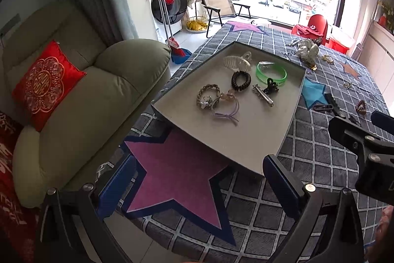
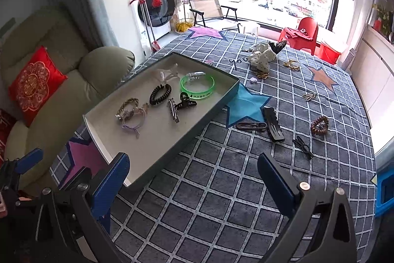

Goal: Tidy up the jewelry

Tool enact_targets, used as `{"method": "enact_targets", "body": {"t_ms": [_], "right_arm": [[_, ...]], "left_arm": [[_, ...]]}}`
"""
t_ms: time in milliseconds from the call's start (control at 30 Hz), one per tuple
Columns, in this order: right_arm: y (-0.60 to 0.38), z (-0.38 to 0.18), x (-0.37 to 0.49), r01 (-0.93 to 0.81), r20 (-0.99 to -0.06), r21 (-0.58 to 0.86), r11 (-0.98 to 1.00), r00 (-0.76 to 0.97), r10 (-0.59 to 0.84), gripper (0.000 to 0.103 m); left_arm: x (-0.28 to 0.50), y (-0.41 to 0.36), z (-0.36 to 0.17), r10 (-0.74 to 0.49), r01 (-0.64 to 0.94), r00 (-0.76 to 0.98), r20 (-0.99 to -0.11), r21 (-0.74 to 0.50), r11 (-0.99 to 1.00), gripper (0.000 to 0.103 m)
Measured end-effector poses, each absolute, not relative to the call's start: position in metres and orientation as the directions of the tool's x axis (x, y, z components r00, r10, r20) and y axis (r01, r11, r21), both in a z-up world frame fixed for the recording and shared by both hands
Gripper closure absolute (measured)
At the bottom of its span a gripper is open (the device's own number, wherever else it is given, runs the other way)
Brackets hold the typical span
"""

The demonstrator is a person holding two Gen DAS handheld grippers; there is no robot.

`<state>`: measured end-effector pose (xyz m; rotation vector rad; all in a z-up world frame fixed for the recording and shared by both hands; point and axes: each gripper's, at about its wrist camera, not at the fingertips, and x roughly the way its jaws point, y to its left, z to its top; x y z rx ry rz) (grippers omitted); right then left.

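Lying in the shallow grey box on the checked table are a green bangle, coil tie and clips; more pieces sit scattered right of it. Both left tongs and right tongs hang released, empty, over bare cloth near the box's front edge.

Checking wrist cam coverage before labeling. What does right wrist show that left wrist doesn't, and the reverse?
Only right wrist: the small black bow clip on the cloth, plus the open right gripper between its own blue pads.

Only left wrist: the whole purple star on the cloth under the open left gripper.

Both: the tray, its green bangle, and the brown heart scrunchie outside it.
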<state>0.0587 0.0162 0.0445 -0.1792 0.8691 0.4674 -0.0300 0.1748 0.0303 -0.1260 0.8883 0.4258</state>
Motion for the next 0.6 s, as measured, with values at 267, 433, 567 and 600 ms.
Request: {"method": "enact_targets", "body": {"t_ms": [267, 433, 567, 600], "right_arm": [[0.026, 0.04, 0.057, -0.476, -0.777, -0.002, 0.879, 0.554, 0.298, 0.0], [0.028, 0.037, 0.059, -0.477, -0.785, -0.002, 0.879, 0.545, 0.295, 0.0], [0.03, 0.036, 0.061, -0.478, -0.788, -0.005, 0.878, 0.543, 0.291, 0.0], [0.03, 0.036, 0.061, -0.479, -0.788, -0.005, 0.878, 0.543, 0.292, 0.0]], "left_arm": [[-0.027, 0.181, 0.02, 0.287, -0.413, 0.526, -0.8, 0.055, 0.909, 0.0], [-0.027, 0.185, 0.018, 0.287, -0.418, 0.521, -0.804, 0.052, 0.907, 0.0], [-0.026, 0.186, 0.017, 0.288, -0.421, 0.517, -0.806, 0.054, 0.906, 0.0], [-0.026, 0.186, 0.016, 0.288, -0.421, 0.515, -0.807, 0.055, 0.905, 0.0]]}}
